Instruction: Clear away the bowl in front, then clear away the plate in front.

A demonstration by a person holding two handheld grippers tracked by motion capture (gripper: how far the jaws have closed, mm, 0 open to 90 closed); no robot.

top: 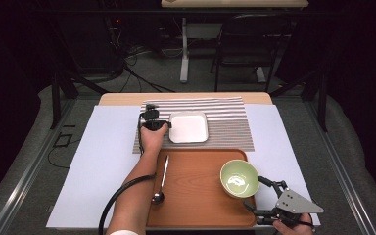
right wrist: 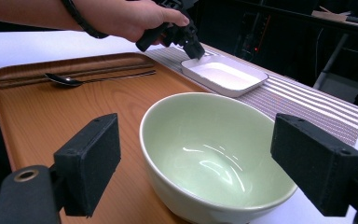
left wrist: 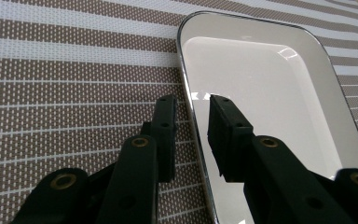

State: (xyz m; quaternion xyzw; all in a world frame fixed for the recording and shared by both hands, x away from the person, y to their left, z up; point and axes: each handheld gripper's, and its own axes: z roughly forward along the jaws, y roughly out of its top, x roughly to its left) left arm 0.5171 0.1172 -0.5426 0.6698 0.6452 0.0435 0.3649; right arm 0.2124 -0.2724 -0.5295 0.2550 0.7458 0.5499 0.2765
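Lighting is pretty uneven: the bench (top: 103,161) is brightly lit from overhead while the room behind goes almost black. Glare spots sit on the green bowl (right wrist: 214,163) and the white dish's (left wrist: 261,102) rim (soft shadows underneath). The close-up tool jaws look a bit blurry, everything's slightly grainy.

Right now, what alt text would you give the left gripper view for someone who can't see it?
Two black jaws of the left gripper straddle the near rim of a white dish, one outside, one inside, with a gap to the rim. The dish sits on a brown and white striped mat.
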